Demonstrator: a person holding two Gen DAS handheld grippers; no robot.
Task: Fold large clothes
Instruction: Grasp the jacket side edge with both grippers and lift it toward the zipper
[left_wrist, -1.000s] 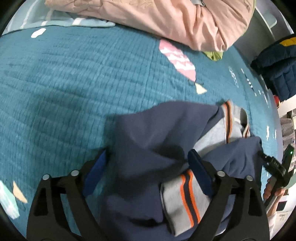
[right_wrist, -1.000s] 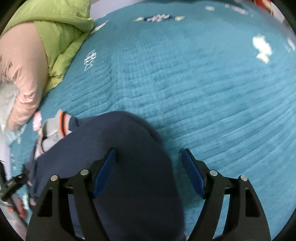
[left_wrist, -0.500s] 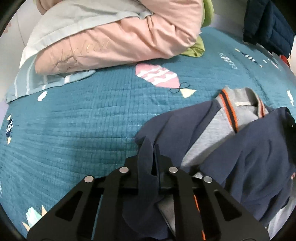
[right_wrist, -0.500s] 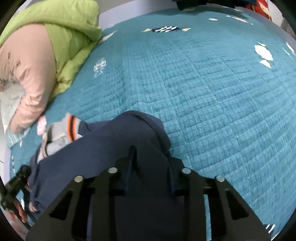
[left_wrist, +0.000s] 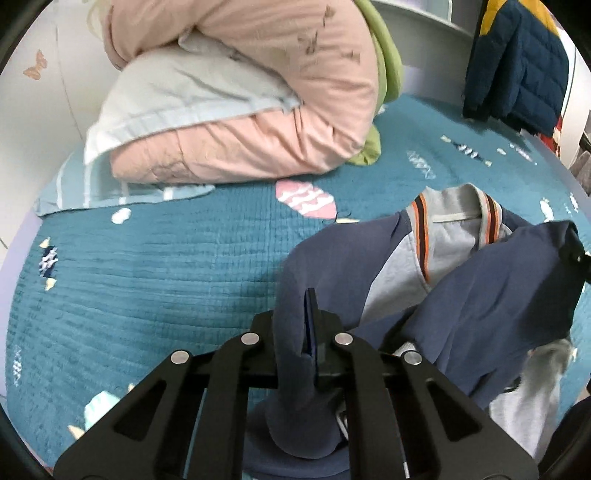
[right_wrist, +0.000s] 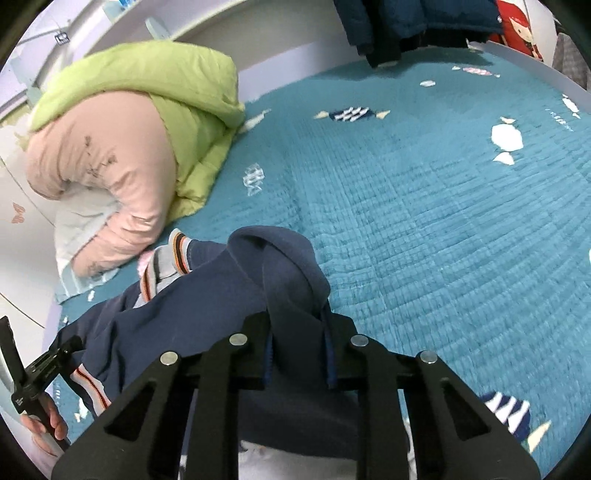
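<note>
The left tongs (left_wrist: 309, 325) are clamped on a navy fold of the sweatshirt (left_wrist: 480, 295), which lies crumpled near on the bed (left_wrist: 147, 266). The right tongs (right_wrist: 298, 343), having just been closing, pinch a thicker bunch of it. Both should rise evenly and spread apart, so the cloth hangs flat.

Left tool (left_wrist: 309, 325) pads buried in navy jacket (left_wrist: 480, 295) folds, jacket hem cut off below, hanging coat (left_wrist: 517, 62) cropped at top
</note>
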